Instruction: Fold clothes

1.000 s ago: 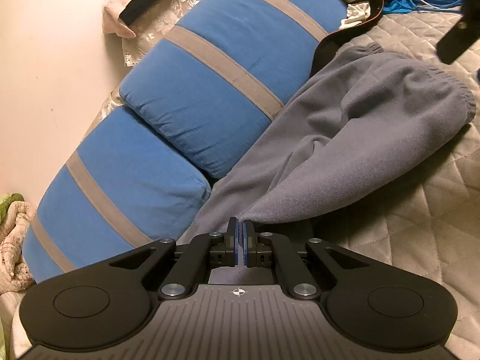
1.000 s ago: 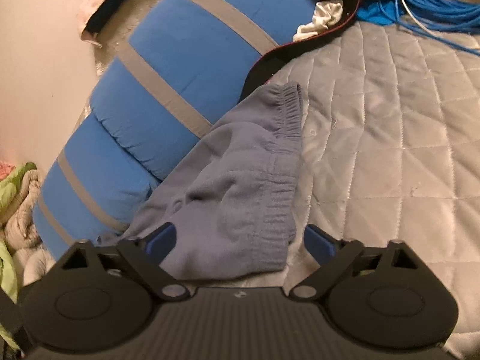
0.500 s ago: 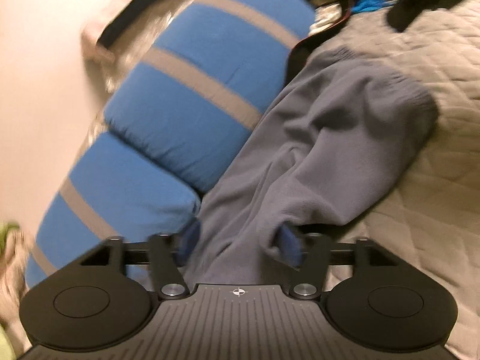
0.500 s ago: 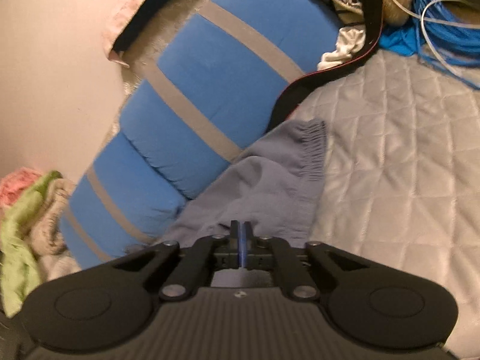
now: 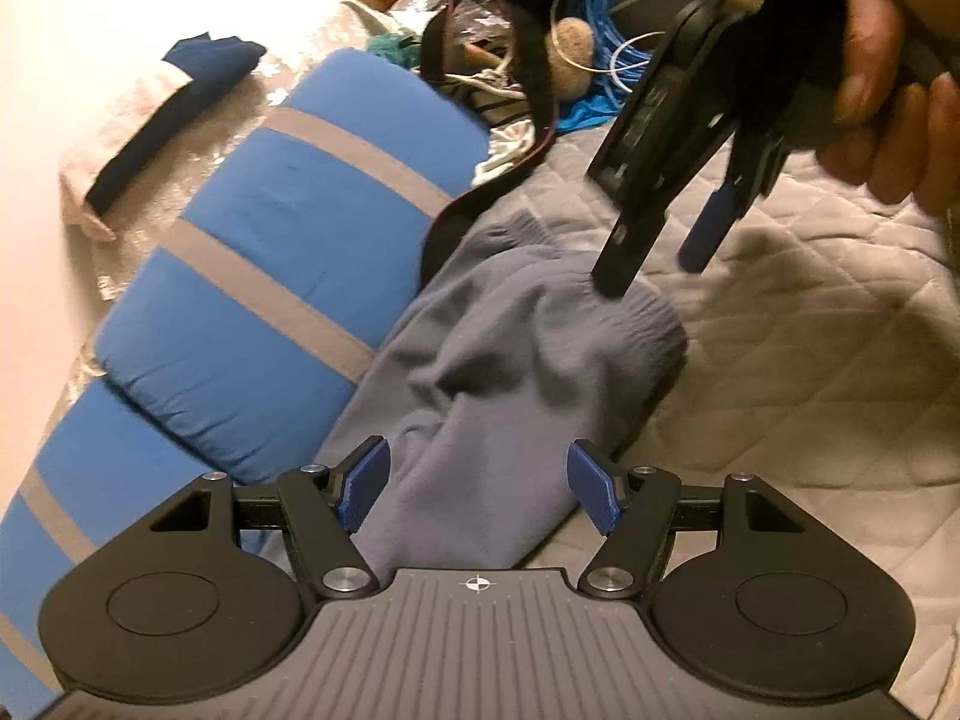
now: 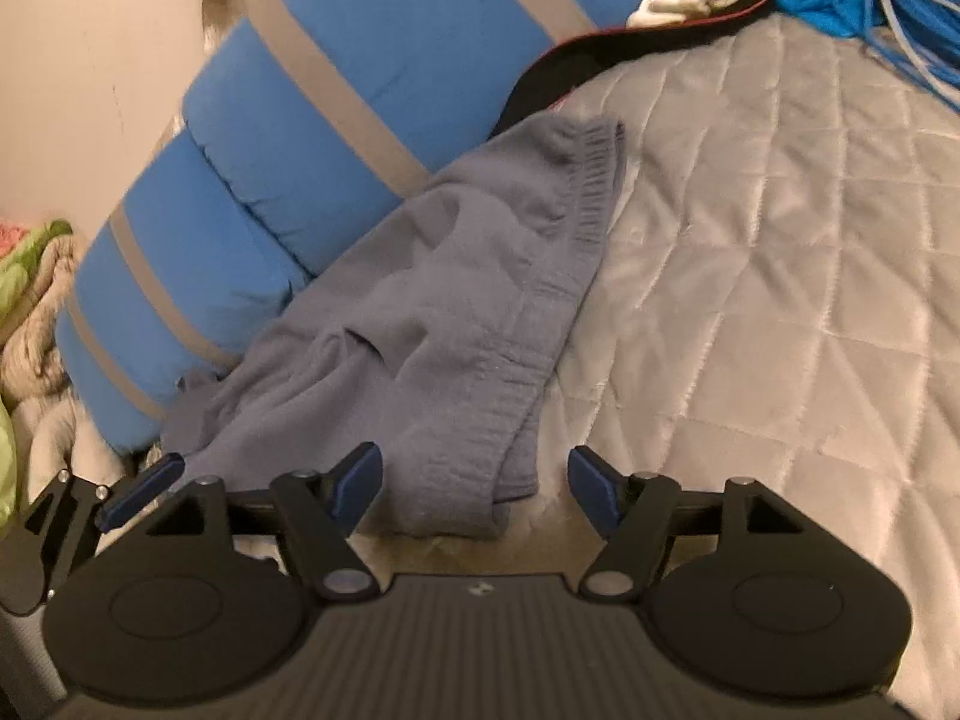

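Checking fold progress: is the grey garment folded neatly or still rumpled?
Rumpled: the grey garment lies creased and bunched against the blue pillow, edges unaligned.

Both grippers unclamped, jaws spread, nothing pinched.

Left gripper (image 5: 478, 489): blue pads wide apart, pitched downward; jaws have opened within the last second, cloth lies between the pads but they don't press on it. Right gripper (image 6: 474, 486): jaws have just been opening after a brief close, pads clear of the fabric edge below. In the left wrist view it hangs upper right, tips down, held by a hand (image 5: 888, 90) with fingers wrapped round the grip.
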`<act>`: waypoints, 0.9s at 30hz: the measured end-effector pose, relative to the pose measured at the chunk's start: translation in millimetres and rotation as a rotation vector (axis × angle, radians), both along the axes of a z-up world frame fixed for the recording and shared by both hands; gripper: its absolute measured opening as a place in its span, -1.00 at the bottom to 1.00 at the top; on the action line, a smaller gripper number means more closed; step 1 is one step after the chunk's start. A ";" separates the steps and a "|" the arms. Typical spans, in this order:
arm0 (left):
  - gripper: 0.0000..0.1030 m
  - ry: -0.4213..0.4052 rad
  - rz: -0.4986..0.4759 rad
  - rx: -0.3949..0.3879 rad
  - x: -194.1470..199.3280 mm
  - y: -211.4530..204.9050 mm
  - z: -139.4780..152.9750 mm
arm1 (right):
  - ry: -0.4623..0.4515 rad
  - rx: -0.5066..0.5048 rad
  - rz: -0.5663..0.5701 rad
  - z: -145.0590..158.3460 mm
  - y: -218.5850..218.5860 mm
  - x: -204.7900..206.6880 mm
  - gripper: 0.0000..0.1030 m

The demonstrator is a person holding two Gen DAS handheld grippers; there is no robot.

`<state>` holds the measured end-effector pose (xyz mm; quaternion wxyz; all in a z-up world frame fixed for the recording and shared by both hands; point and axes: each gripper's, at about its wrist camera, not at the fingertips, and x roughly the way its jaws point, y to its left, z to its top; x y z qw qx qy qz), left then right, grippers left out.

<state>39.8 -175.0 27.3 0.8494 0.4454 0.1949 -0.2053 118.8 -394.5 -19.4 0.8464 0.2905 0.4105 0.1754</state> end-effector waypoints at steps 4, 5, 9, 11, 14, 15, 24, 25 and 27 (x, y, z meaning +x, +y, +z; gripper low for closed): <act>0.25 0.019 -0.015 -0.006 0.2 -4.1 -7.5 | -0.014 0.002 0.025 -4.2 7.2 15.9 0.53; 0.25 0.024 -0.016 -0.007 -0.1 -4.2 -9.2 | -0.011 0.000 0.030 -5.5 9.5 19.3 0.53; 0.25 0.036 -0.017 -0.012 -1.6 -5.5 -15.1 | 0.023 0.043 0.076 -9.7 16.7 26.3 -0.08; 0.25 0.036 -0.014 -0.016 -2.2 -7.2 -18.0 | 0.023 0.097 0.102 -6.2 15.5 24.5 -0.55; 0.25 0.014 -0.040 -0.012 -4.8 -11.8 -24.3 | 0.008 0.197 0.103 3.1 8.2 21.8 -0.66; 0.25 -0.004 -0.052 -0.005 -6.4 -14.5 -27.2 | 0.014 0.235 0.094 5.0 4.6 21.9 -0.66; 0.25 -0.331 -0.075 0.256 -11.6 -45.7 -79.4 | 0.179 0.526 -0.002 -2.0 -19.3 30.9 -0.67; 0.25 -0.373 -0.075 0.297 -10.5 -48.7 -86.5 | 0.201 0.555 -0.005 -5.0 -20.4 31.2 -0.67; 0.25 -0.439 -0.077 0.370 -6.4 -54.7 -99.1 | 0.241 0.614 -0.007 -10.5 -22.4 31.0 -0.67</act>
